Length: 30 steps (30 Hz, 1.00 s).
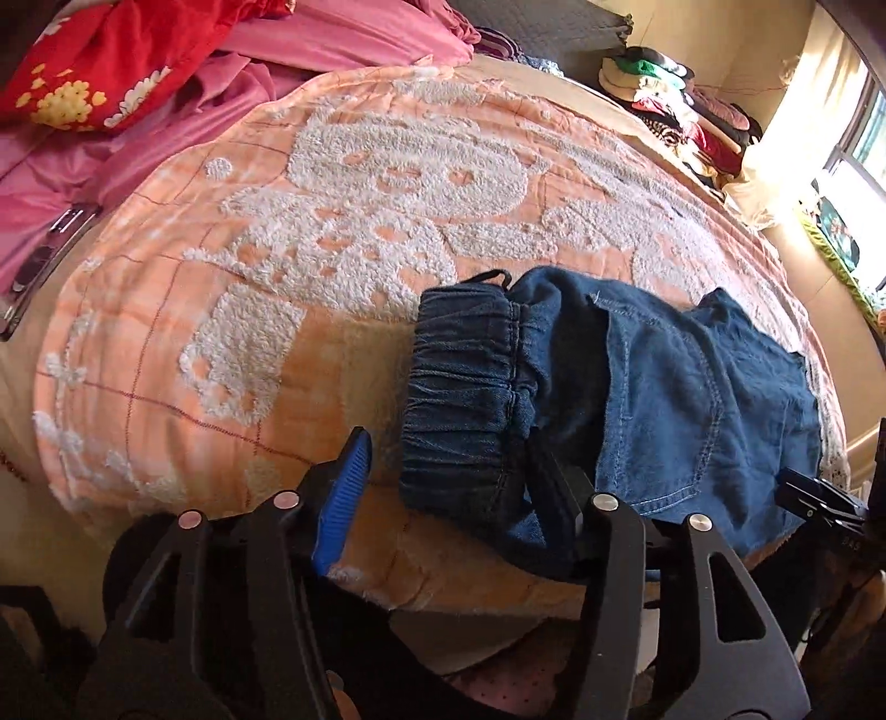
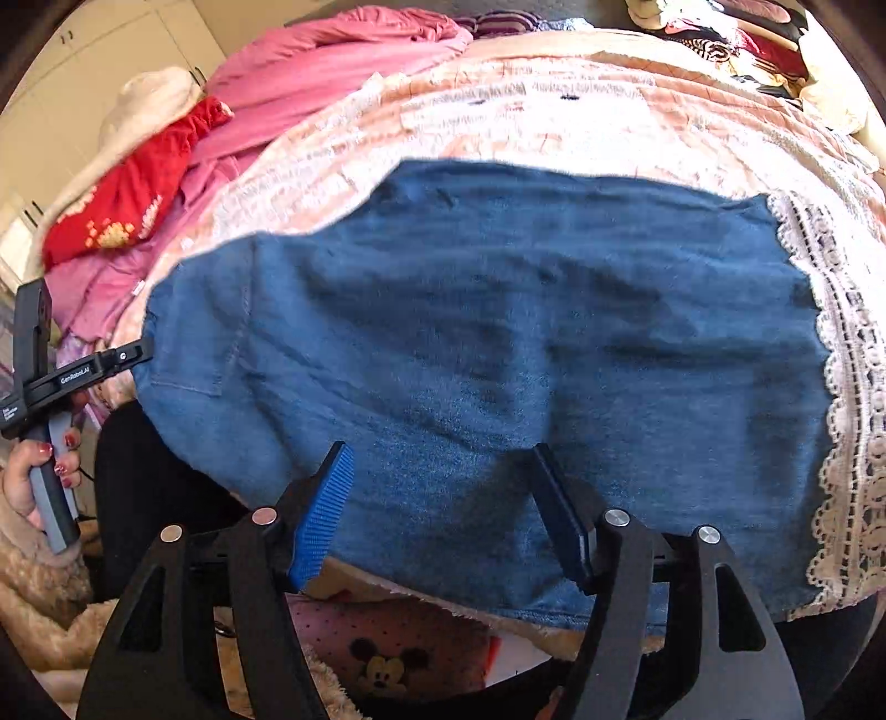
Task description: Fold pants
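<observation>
Blue denim pants [image 1: 637, 387] lie flat on the orange-and-white bedspread [image 1: 277, 277] near the bed's front edge, with the elastic waistband [image 1: 465, 382] at their left end. My left gripper [image 1: 448, 471] is open, its fingers on either side of the waistband's near corner, holding nothing. In the right wrist view the pants [image 2: 498, 332] spread wide across the bedspread [image 2: 609, 111]. My right gripper [image 2: 443, 487] is open just over the pants' near edge, holding nothing. The left gripper's body [image 2: 72, 376] shows at the far left of that view, in a hand.
Pink bedding [image 1: 277, 50] and a red flowered pillow [image 1: 94, 66] are heaped at the back left. Stacked clothes [image 1: 675, 105] sit at the back right by a bright window [image 1: 853, 144]. White lace trim [image 2: 841, 387] edges the bedspread on the right.
</observation>
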Each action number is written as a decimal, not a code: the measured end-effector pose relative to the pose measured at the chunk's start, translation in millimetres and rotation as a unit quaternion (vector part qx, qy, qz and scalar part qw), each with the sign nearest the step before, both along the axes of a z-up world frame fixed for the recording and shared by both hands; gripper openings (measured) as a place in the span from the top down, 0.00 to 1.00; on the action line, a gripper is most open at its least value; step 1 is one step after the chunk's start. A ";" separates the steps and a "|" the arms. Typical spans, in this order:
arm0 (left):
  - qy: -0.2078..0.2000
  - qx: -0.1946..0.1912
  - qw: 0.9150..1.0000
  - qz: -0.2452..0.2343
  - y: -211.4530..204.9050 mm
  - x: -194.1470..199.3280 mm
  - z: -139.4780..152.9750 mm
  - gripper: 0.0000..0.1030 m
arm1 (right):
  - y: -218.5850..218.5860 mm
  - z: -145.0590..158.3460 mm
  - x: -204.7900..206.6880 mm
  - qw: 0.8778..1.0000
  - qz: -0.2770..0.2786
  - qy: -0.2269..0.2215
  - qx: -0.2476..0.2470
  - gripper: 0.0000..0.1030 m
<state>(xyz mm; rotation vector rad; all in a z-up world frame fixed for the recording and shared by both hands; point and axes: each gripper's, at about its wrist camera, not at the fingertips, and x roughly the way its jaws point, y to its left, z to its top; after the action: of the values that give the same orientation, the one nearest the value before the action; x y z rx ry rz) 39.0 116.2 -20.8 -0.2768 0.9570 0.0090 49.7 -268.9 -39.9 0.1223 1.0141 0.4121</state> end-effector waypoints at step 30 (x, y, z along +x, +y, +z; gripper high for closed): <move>-0.005 0.009 0.974 -0.227 -192.2 166.8 -3.9 0.41 | -190.0 13.9 143.3 0.994 -0.112 0.008 0.010 0.39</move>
<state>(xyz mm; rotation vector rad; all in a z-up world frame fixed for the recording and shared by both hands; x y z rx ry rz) 205.8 -76.0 -24.8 -0.0363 0.9926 -0.4033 193.1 -458.9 -26.0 0.2560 1.0003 0.2170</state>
